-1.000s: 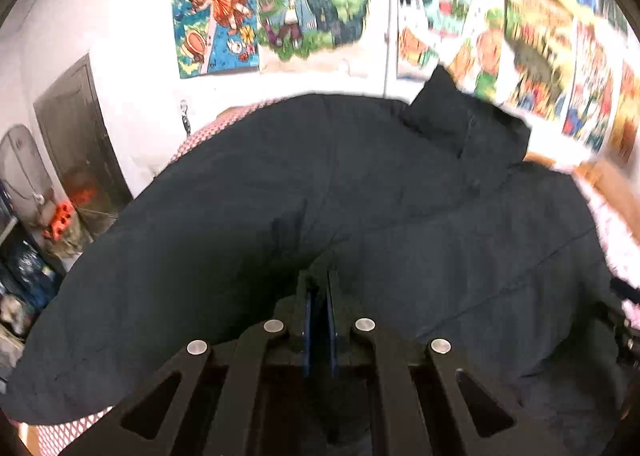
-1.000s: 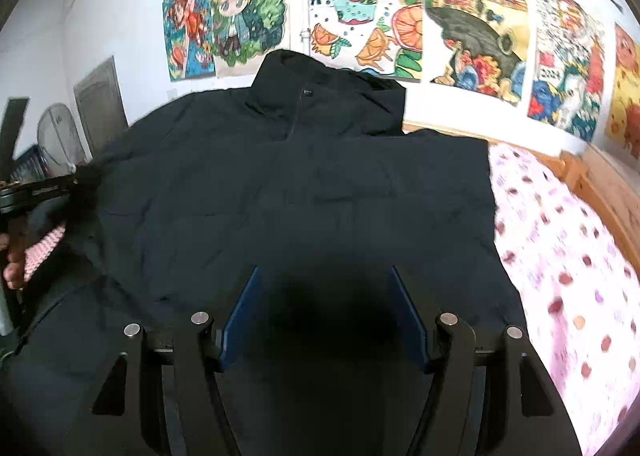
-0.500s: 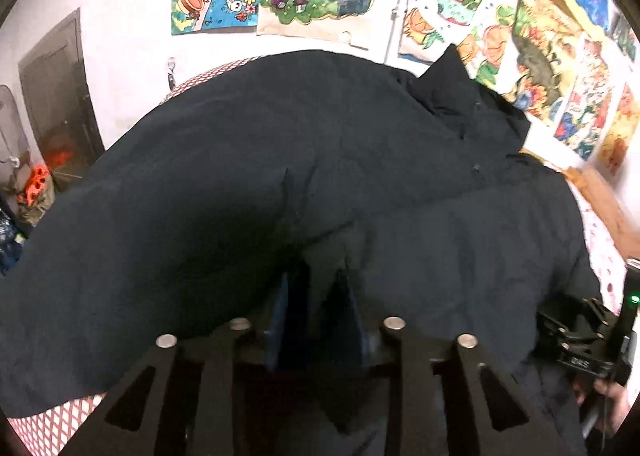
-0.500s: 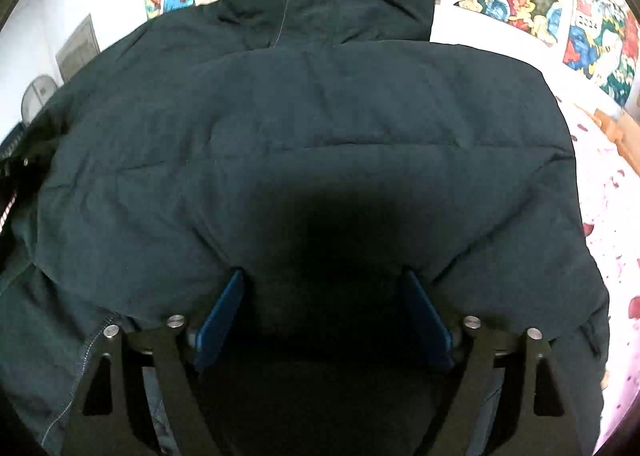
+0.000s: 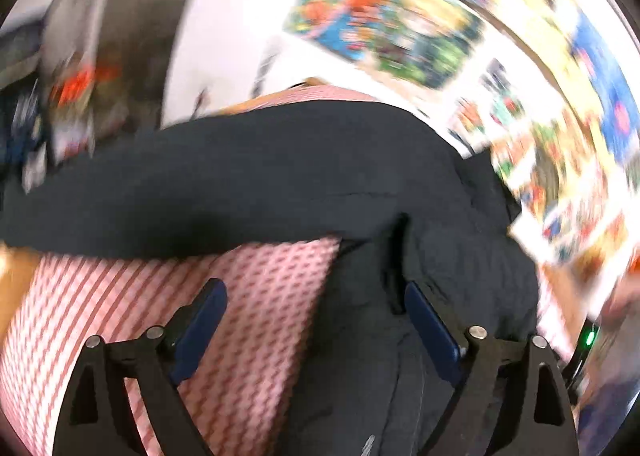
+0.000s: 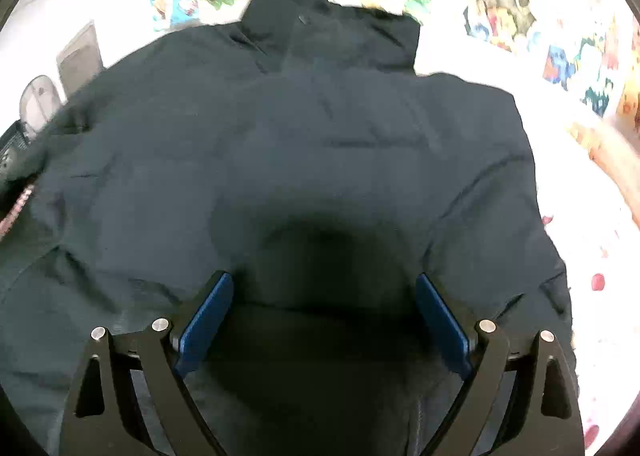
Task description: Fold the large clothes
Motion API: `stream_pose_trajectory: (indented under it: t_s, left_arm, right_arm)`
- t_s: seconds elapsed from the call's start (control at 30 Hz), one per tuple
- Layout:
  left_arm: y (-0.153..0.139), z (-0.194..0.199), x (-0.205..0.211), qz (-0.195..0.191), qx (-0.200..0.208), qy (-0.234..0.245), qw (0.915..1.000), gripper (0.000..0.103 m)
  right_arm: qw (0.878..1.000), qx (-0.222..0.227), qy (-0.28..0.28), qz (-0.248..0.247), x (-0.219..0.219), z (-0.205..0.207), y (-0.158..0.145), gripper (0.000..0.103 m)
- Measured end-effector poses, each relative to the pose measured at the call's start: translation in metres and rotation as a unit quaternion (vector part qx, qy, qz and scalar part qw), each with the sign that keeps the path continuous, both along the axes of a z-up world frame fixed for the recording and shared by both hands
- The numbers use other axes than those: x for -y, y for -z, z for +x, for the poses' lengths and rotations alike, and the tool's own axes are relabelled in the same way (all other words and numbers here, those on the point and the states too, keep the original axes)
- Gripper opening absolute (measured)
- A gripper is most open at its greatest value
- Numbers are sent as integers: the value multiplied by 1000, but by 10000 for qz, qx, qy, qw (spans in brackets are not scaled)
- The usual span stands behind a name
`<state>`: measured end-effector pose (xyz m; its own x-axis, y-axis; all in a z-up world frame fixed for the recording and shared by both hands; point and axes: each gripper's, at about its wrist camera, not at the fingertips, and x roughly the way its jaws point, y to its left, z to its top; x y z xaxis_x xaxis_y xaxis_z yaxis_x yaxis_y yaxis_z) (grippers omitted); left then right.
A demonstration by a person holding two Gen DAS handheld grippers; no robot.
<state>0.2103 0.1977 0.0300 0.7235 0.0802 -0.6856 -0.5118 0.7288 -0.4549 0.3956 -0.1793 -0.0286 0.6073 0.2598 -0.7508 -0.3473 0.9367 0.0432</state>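
Both grippers (image 5: 316, 320) (image 6: 324, 308) just opened, empty; jacket (image 6: 320, 144) looks soft, bulky, slippery: grip near hem.

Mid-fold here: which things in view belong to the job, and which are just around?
Job: dark jacket; left tongs and right tongs, both open, gripping nothing.

Just around: pink patterned bedcover; wall posters; fan.

One dark jacket (image 6: 320, 136), two tools, one pink checked sheet (image 5: 248, 316).
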Motion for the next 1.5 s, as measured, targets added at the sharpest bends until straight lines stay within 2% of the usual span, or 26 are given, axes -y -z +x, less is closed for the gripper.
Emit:
stream_pose_trajectory:
  t_s: [0.07,0.17,0.3,0.37,0.47,0.53,0.6,0.63,0.7,0.73,0.8,0.87,0.93,1.03,1.1,1.17,1.27,1.33,1.5]
  left_arm:
    - [11,-18,-22,-658,70,-293,9974,93]
    - [22,-44,-49,-1231,276,-882,9881,94]
    - [31,-63,-77,-1455,494,-1578,9754,96]
    - [39,-68,-97,-1689,576,-1935,9647,96]
    - [52,-67,-115,-2051,749,-2010,9549,96]
    - [53,-60,-120,-2069,814,-2013,9540,96]
    - [51,-56,-122,-1877,842,-2036,9572,94]
    - [48,-54,-122,-1722,815,-2065,9597,89]
    - [42,-51,-122,-1402,716,-2069,9656,65]
    - [39,-48,-124,-1298,696,-2020,9683,59]
    - [28,-49,-130,-971,646,-1943,9740,31]
    - [7,-42,-133,-343,601,-1832,9806,13]
    - [-12,-36,-130,162,704,-1670,9833,10]
    - [-45,-19,-115,943,902,-1350,9822,7]
    - [-67,-5,-99,1377,1079,-1088,9786,7]
    - [-91,12,-72,1867,1334,-623,9713,7]
    - [-113,30,-27,2260,1698,142,9591,7]
    - [-120,39,2,2386,1814,597,9522,7]
    - [-110,57,71,2499,1833,1884,9319,6]
  right_arm:
    - [9995,209,-232,100,-14,-9,-19,89]
    - [9977,355,-557,153,-36,-21,-34,89]
    - [9946,326,-985,-13,-78,-27,-38,89]
    - [9939,201,-1078,-111,-97,-26,-34,89]
    - [9932,127,-1089,-381,-124,-16,-24,89]
    - [9938,119,-971,-536,-136,-8,-16,89]
    - [9944,20,-926,-519,-146,0,-10,89]
    - [9948,-39,-887,-506,-151,3,-6,89]
    - [9952,-117,-840,-489,-153,7,1,89]
    - [9954,-139,-830,-467,-153,7,3,89]
    - [9959,-107,-811,-374,-149,4,3,89]
    - [9965,-71,-771,-300,-144,1,0,89]
    - [9970,-88,-732,-214,-137,-1,-3,89]
    - [9981,-63,-615,6,-120,-8,-12,89]
    - [9985,-5,-535,135,-107,-13,-19,89]
    - [9988,85,-431,235,-93,-18,-27,89]
    - [9988,198,-216,402,-68,-24,-36,89]
    - [9985,242,-47,490,-50,-26,-41,89]
    - [9976,298,292,559,-9,-28,-41,90]
